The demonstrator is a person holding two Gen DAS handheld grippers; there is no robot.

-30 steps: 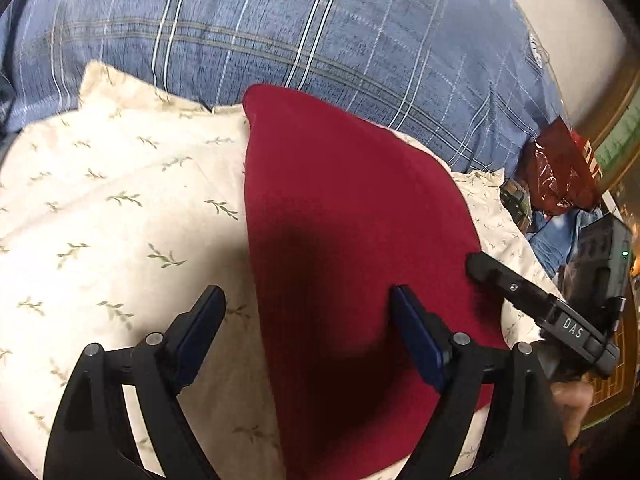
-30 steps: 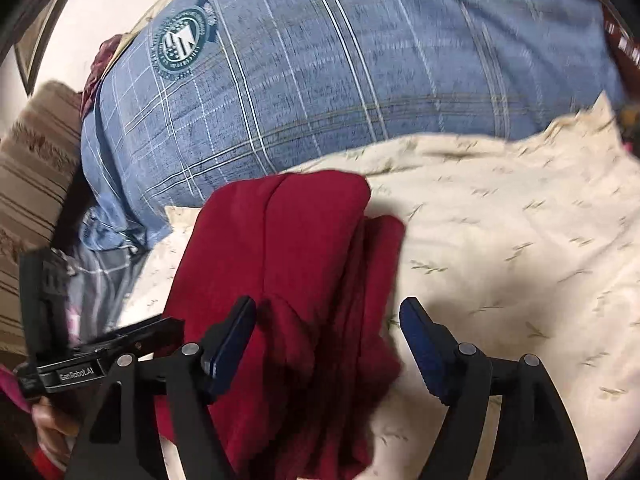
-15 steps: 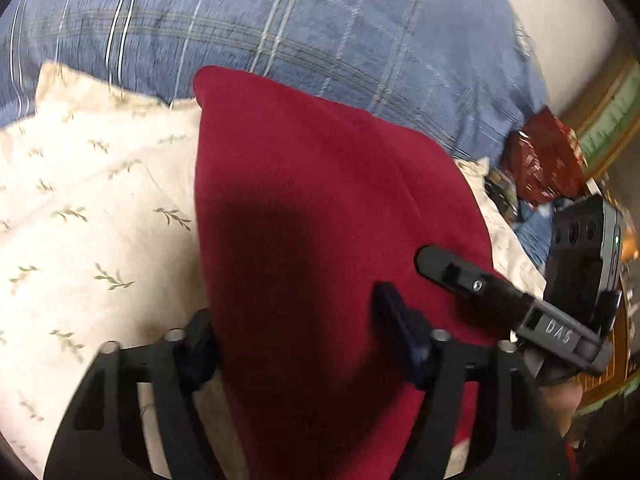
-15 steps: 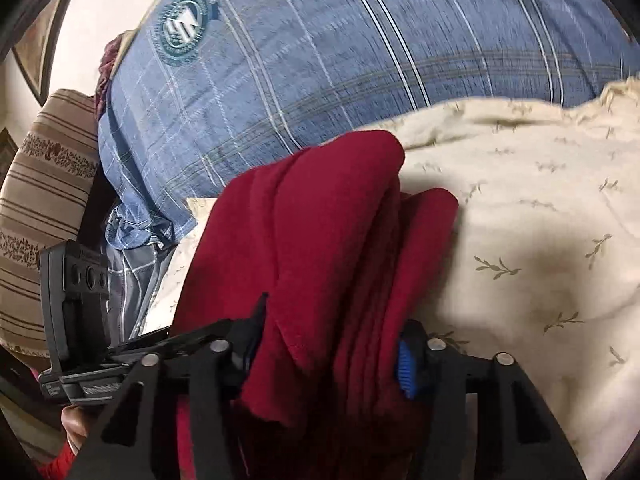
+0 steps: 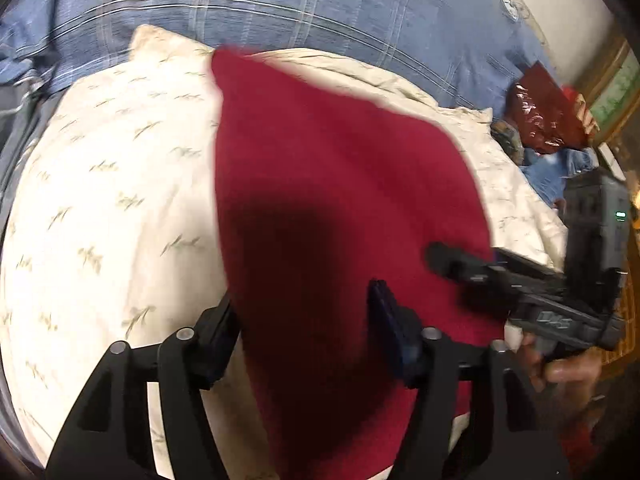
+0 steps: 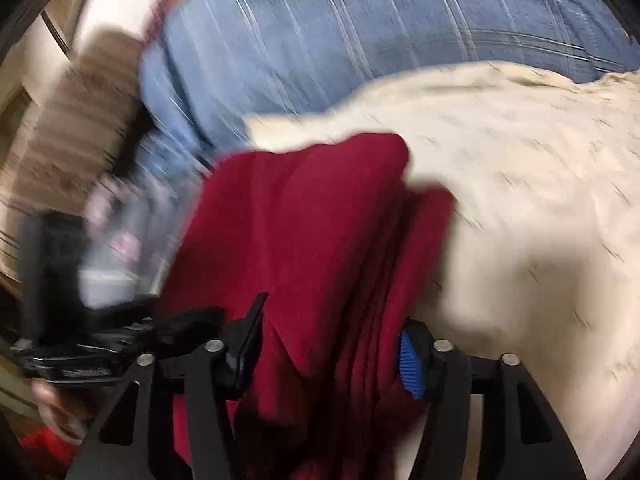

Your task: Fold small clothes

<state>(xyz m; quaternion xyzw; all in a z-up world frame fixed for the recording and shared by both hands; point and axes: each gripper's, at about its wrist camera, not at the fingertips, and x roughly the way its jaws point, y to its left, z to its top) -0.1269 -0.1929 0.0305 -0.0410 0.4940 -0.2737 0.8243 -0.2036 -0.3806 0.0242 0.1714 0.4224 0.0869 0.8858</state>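
**A:** What's hard to read from your end?

**B:** My right wrist view is smeared by motion; the striped brown thing at its far left is too blurred for me to name. In the left wrist view the lower end of the red garment (image 5: 320, 208) runs out of frame behind my left gripper (image 5: 308, 336), and that gripper's left pad is tucked behind the cloth edge.

**A:** Room around the garment?

**B:** Left of it in the left wrist view, open cream leaf-print sheet (image 5: 112, 200); beyond it, the blue plaid cover (image 5: 280, 4). On the garment's right edge sits my right gripper (image 6: 326, 344).

**A:** And the garment itself?

**B:** Lying on the cream sheet, dark red. From the left it's one flat panel; from the right it's stacked folds. Left jaws are closed onto its near edge; right jaws are clamped across the bunched layers.
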